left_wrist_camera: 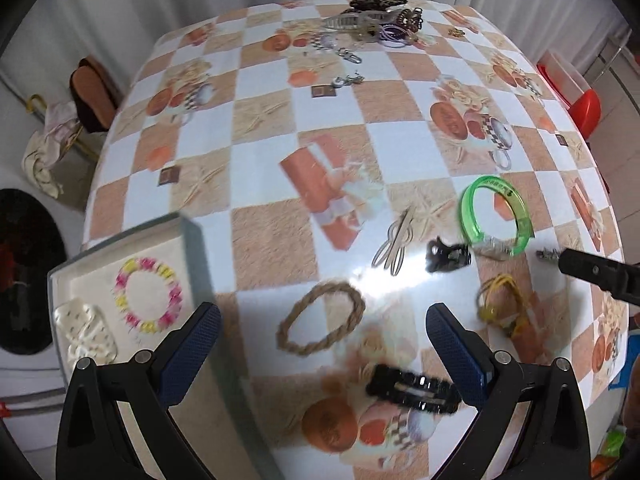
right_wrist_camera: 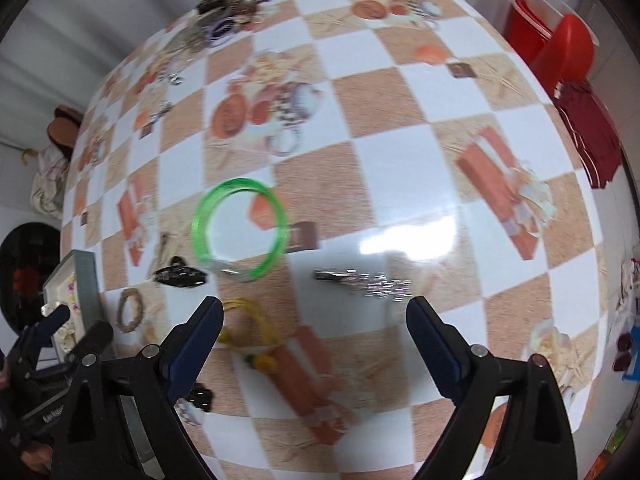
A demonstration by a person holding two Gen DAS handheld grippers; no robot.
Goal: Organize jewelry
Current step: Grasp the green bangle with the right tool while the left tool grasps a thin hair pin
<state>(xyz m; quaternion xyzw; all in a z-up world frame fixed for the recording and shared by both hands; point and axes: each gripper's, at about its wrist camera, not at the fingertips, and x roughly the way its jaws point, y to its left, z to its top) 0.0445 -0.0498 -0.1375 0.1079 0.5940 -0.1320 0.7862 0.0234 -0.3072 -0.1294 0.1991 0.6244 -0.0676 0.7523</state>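
Bracelets, four: green bangle (left_wrist_camera: 496, 216), braided rope ring (left_wrist_camera: 321, 319), yellow cord bracelet (left_wrist_camera: 500, 306), pink-and-yellow beaded bracelet (left_wrist_camera: 148, 295) in tray (left_wrist_camera: 192, 240).
Black hair clips nearby, two: flat snap clip (left_wrist_camera: 414, 389), small claw clip (left_wrist_camera: 446, 255).
Beige looped hairpin (left_wrist_camera: 394, 249), one.
Silver chain (right_wrist_camera: 368, 282), one.
White padded piece (left_wrist_camera: 86, 334) in tray, one.
Far pile (left_wrist_camera: 372, 20): blurred, count unclear.
Keychains (left_wrist_camera: 349, 55) near pile, two.

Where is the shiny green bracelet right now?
The green bangle lies flat on the checkered tablecloth, right of centre in the left wrist view, beside the small black claw clip and just beyond the yellow cord.
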